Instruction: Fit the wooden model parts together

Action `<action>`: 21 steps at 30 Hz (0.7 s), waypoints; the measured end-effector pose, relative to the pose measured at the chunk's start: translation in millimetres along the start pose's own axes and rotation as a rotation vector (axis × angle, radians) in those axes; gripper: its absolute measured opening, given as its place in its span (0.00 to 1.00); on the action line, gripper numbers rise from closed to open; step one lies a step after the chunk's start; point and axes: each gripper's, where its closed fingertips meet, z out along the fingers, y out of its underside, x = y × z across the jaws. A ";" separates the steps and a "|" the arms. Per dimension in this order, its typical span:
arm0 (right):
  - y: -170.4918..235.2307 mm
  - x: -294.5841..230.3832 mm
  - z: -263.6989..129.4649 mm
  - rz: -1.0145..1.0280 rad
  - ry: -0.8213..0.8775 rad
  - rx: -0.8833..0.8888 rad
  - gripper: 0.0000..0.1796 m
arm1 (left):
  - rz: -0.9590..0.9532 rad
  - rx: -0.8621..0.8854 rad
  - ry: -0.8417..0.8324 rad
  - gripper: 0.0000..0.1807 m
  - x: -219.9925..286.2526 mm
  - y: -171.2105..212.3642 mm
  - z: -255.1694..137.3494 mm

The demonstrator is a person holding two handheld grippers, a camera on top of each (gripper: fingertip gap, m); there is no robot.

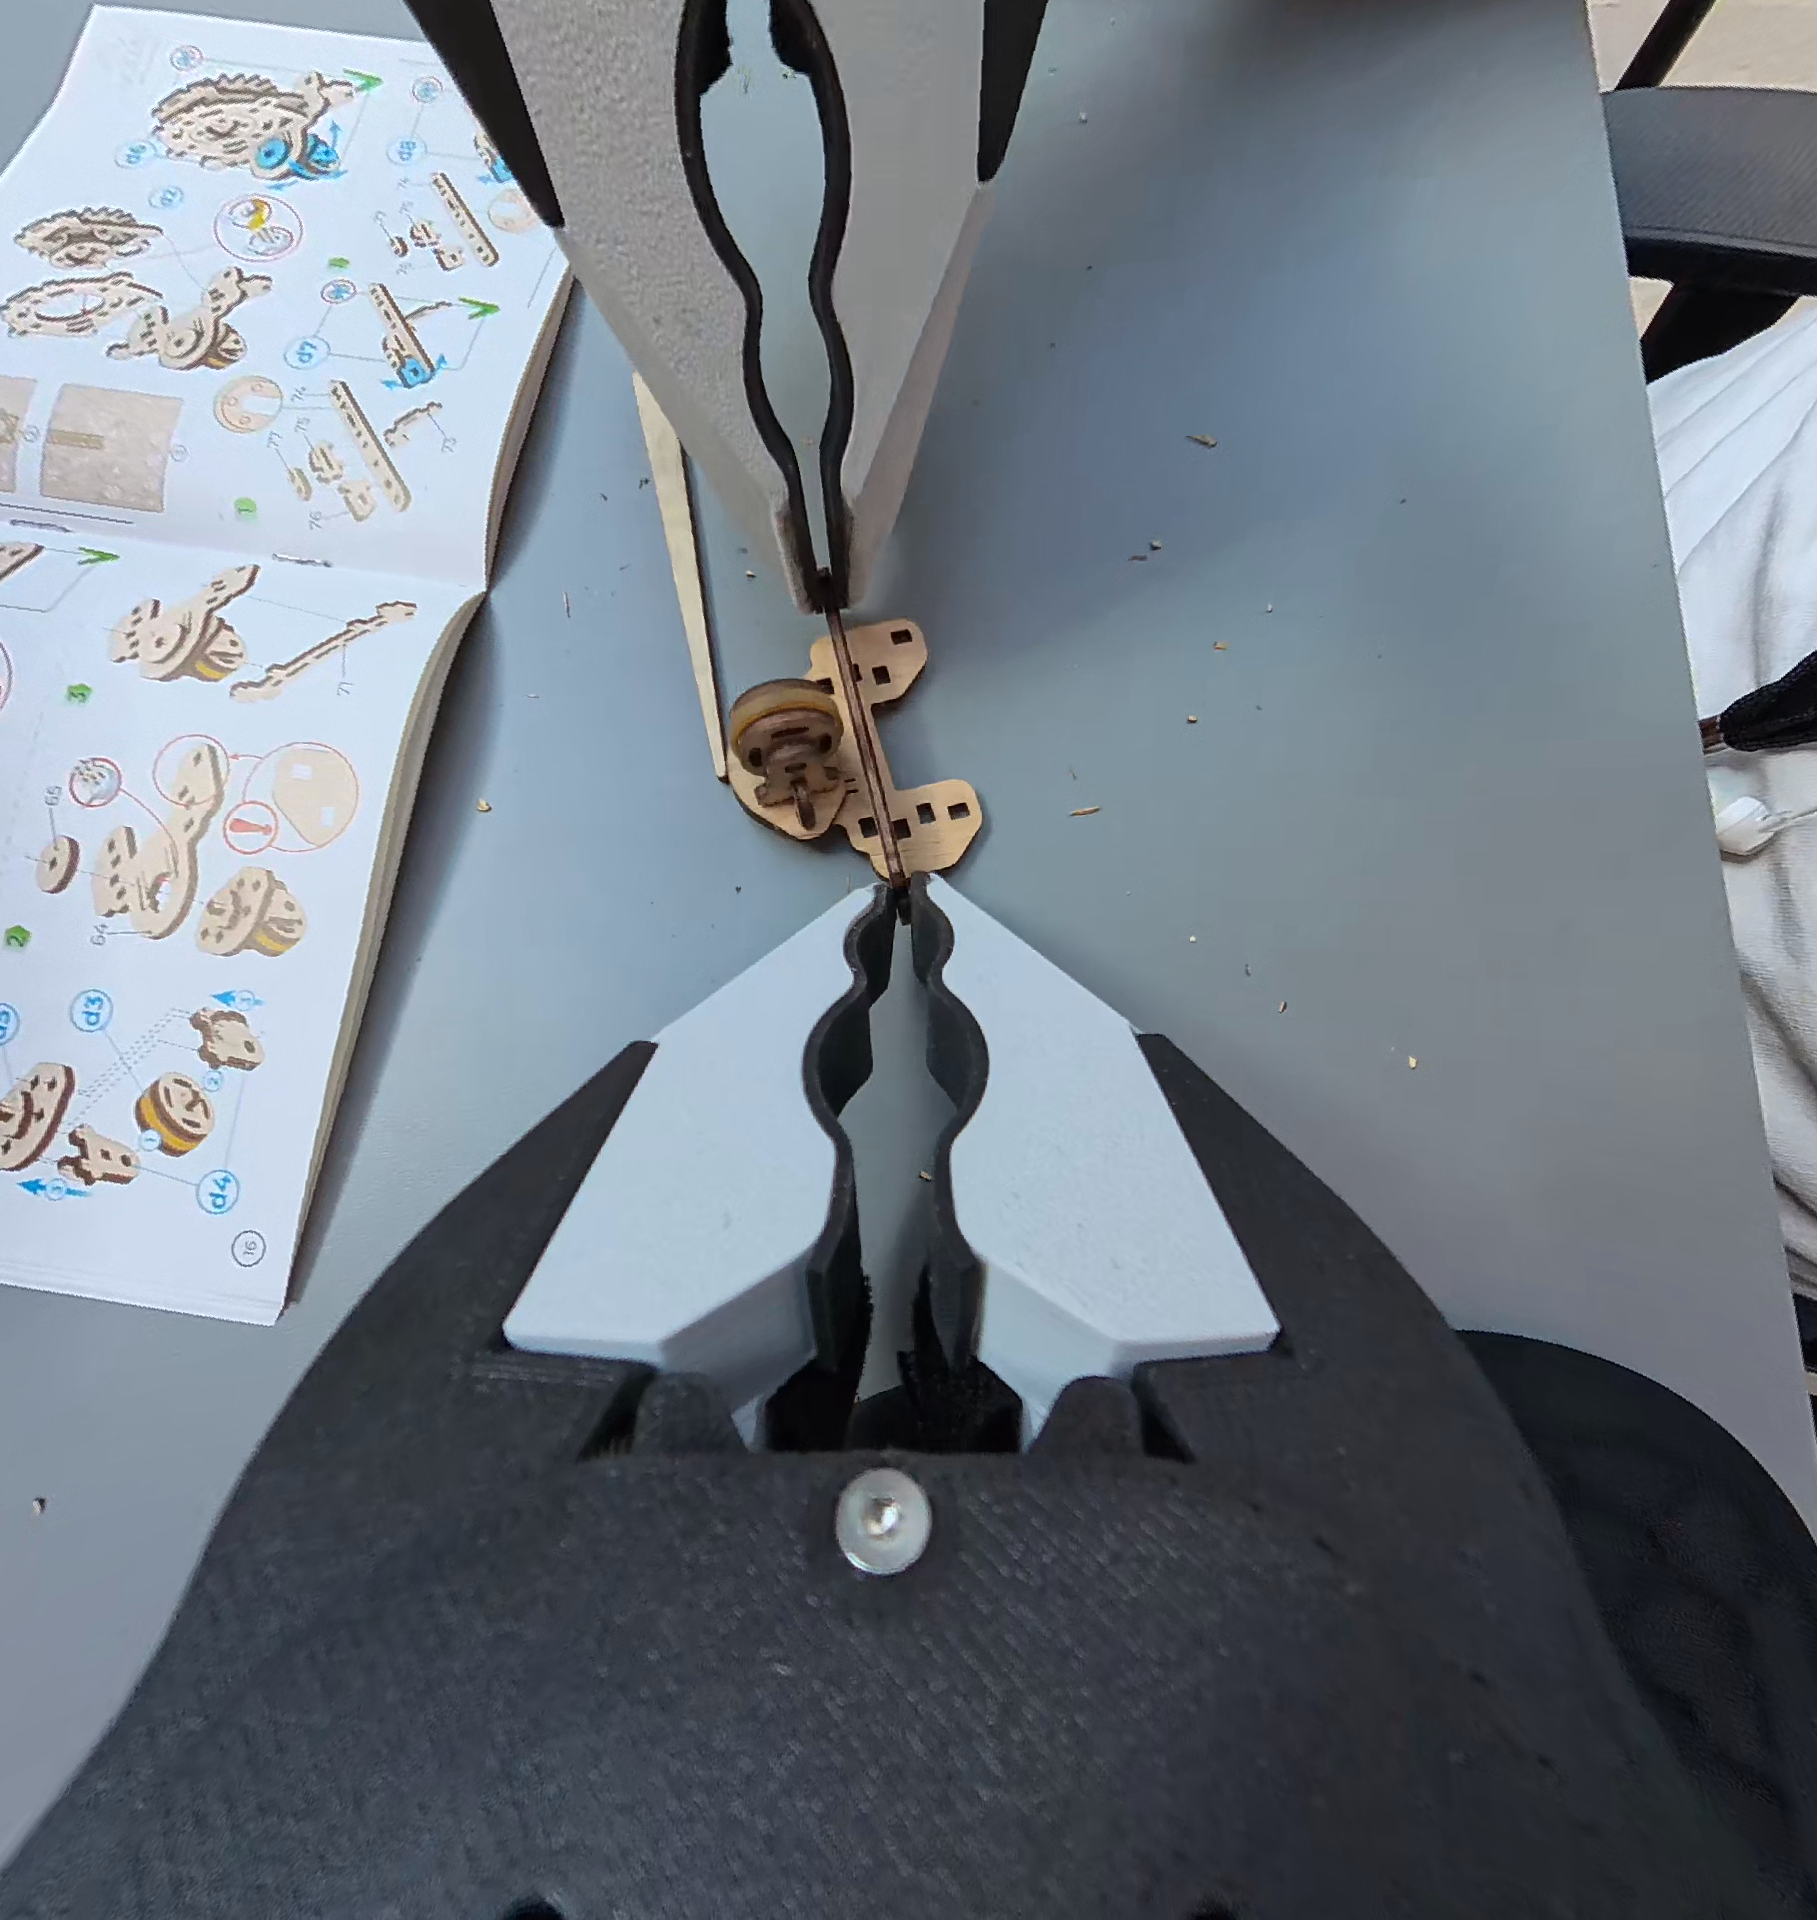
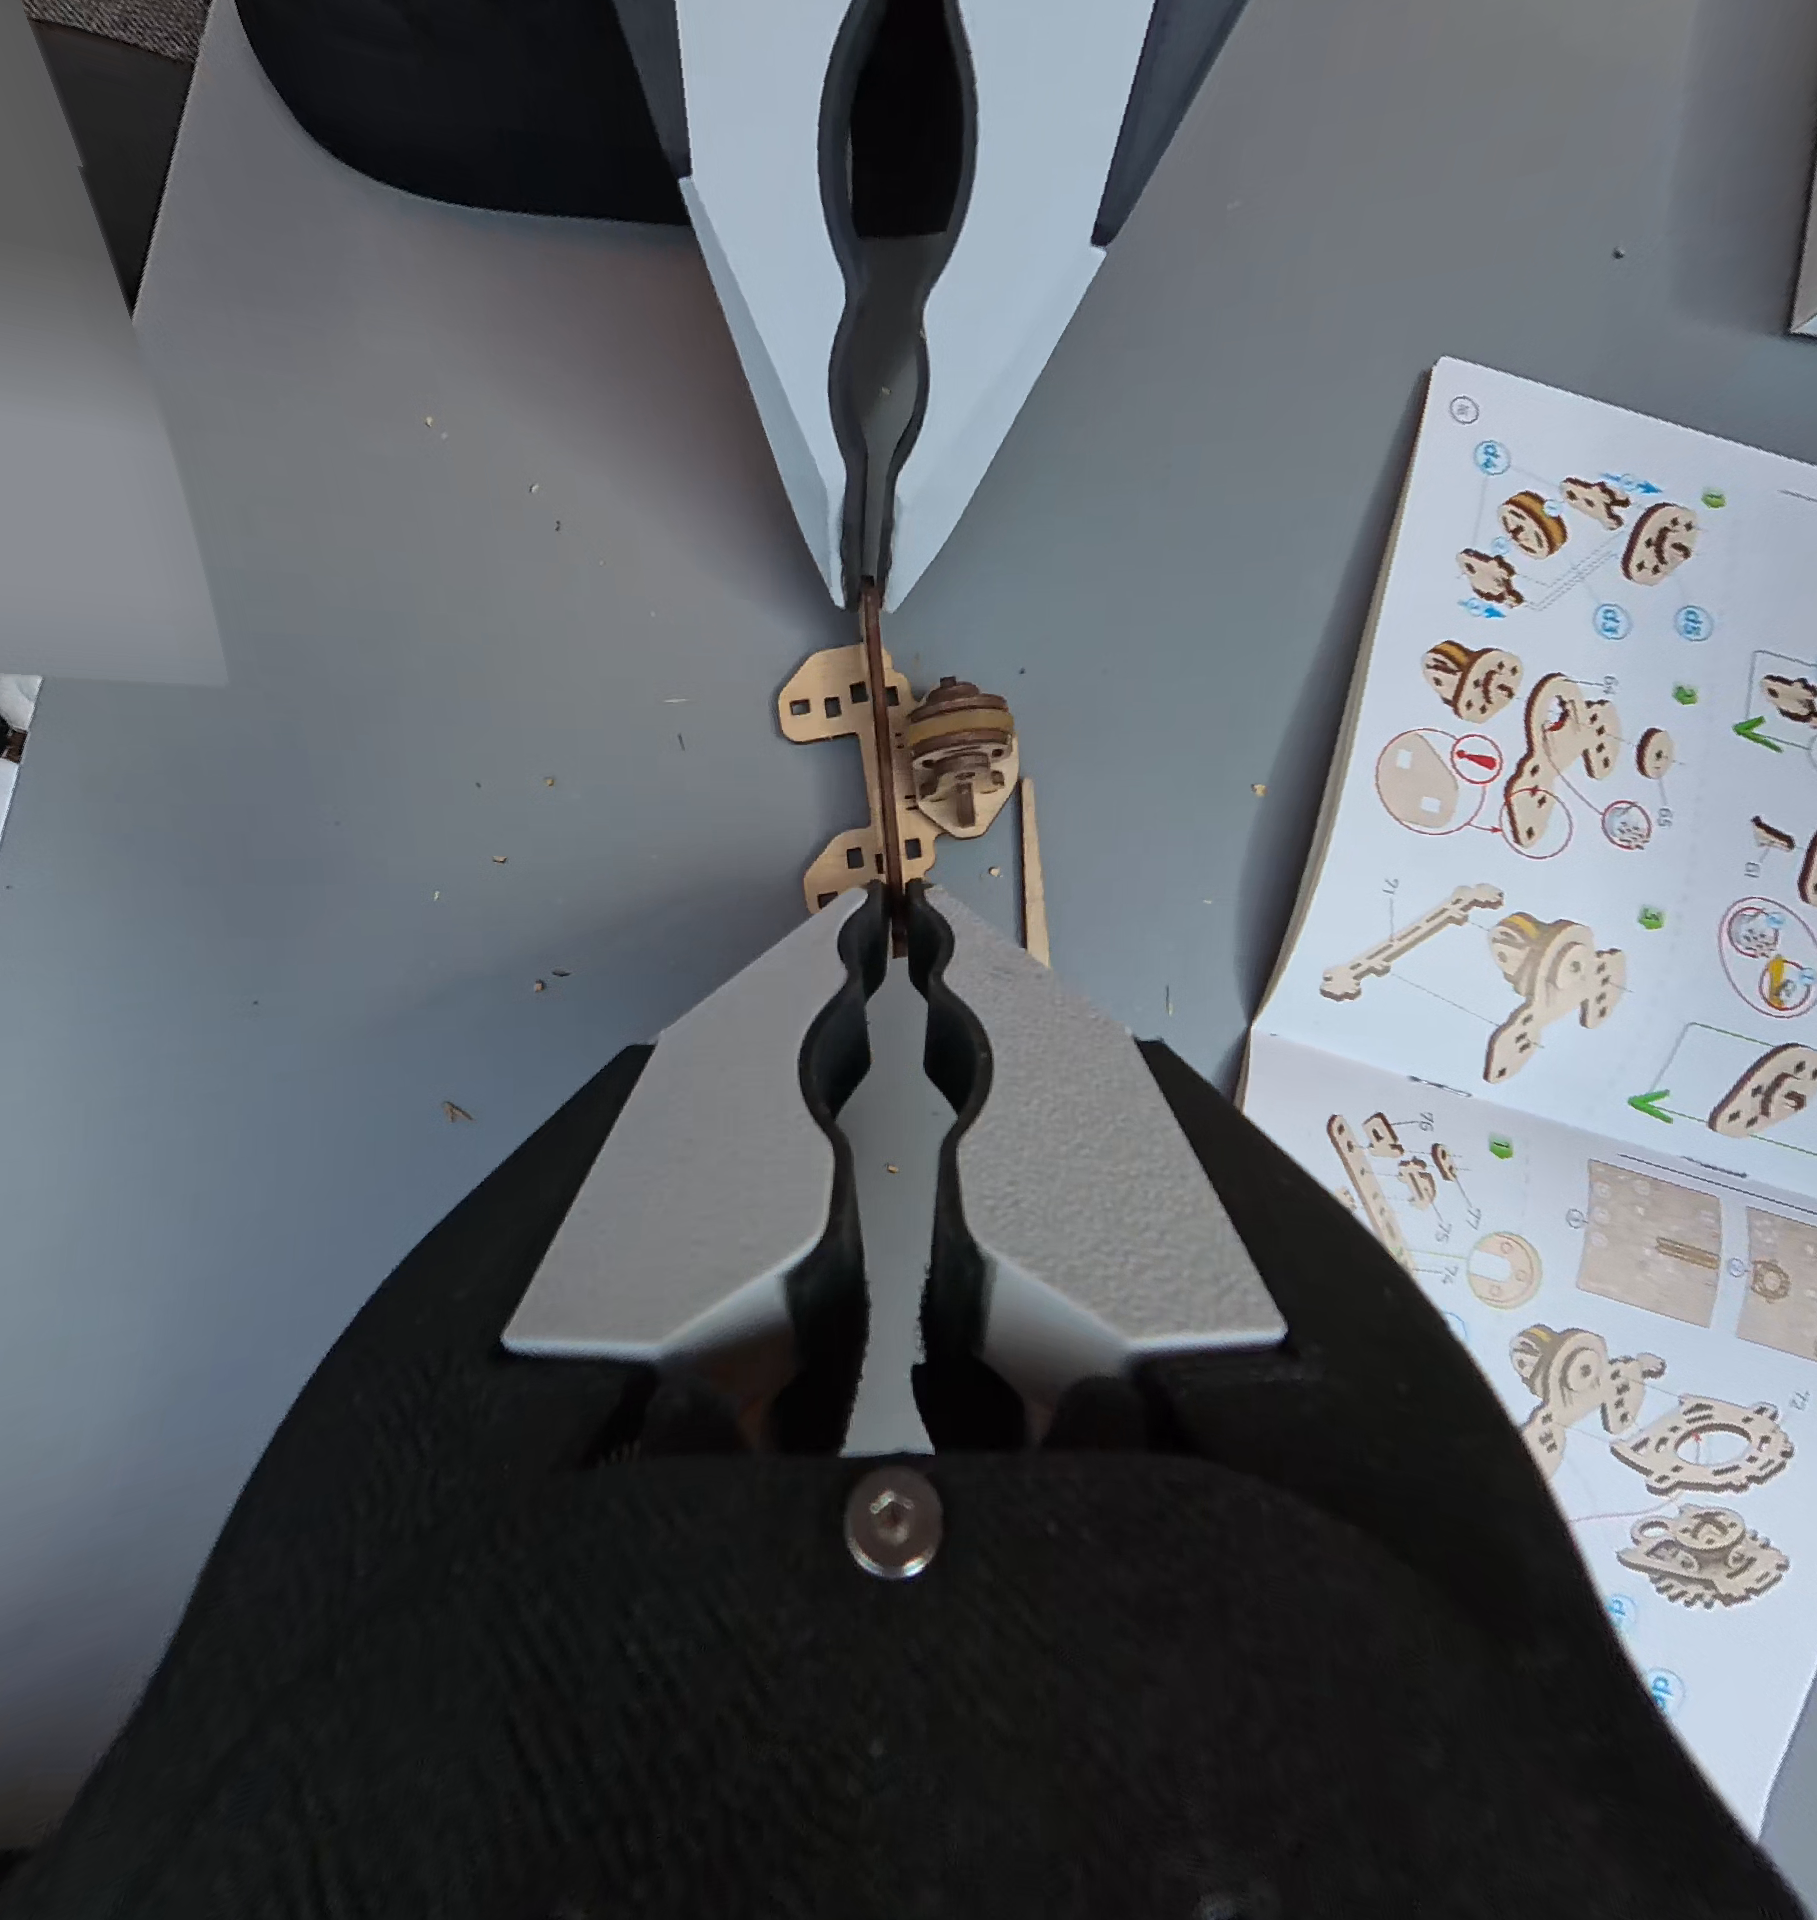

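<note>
Above the grey tabletop (image 1: 1299,520), the thin, light, prob. brittle wooden model (image 1: 862,748) is pinched edge-on at opposite ends by left hand-held gripper (image 1: 899,894) & right hand-held gripper (image 2: 891,899), both clamped on it.

Two grippers (image 1: 899,896) (image 2: 891,902), one wooden assembly (image 1: 852,743), one booklet (image 1: 156,623).

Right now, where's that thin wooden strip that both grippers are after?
The thin wooden strip stands on edge mid-table, pinched at opposite ends by the left gripper and right gripper, over the slotted wooden plate.
</note>
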 end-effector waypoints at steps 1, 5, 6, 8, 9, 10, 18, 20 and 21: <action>-0.5 0.3 -0.3 0.001 0.000 0.002 0.01 | 0.000 -0.002 0.000 0.01 0.2 0.2 0.3; -1.6 -0.8 -1.5 -0.002 -0.002 0.009 0.01 | -0.002 -0.002 0.003 0.01 0.5 0.1 0.5; -2.2 -0.4 -2.2 -0.005 0.002 0.011 0.01 | -0.001 -0.002 0.002 0.01 0.5 0.0 0.5; -2.7 0.1 -2.6 -0.004 -0.001 0.013 0.01 | -0.001 -0.003 0.003 0.01 0.6 0.2 0.8; -2.4 1.0 -2.3 -0.005 0.001 0.011 0.01 | -0.002 -0.003 0.002 0.01 0.4 0.1 0.9; -2.3 1.7 -2.3 -0.007 0.001 0.010 0.01 | -0.003 -0.002 0.002 0.01 0.4 0.1 0.9; -2.8 1.8 -2.1 -0.014 -0.013 0.006 0.01 | -0.003 -0.003 0.006 0.01 0.9 0.0 1.0; -3.0 2.6 -2.3 -0.020 -0.006 0.006 0.01 | -0.003 -0.003 0.006 0.01 1.1 -0.1 1.0; -2.7 3.0 -1.9 -0.021 -0.006 0.003 0.01 | -0.003 -0.003 0.006 0.01 1.1 -0.2 1.1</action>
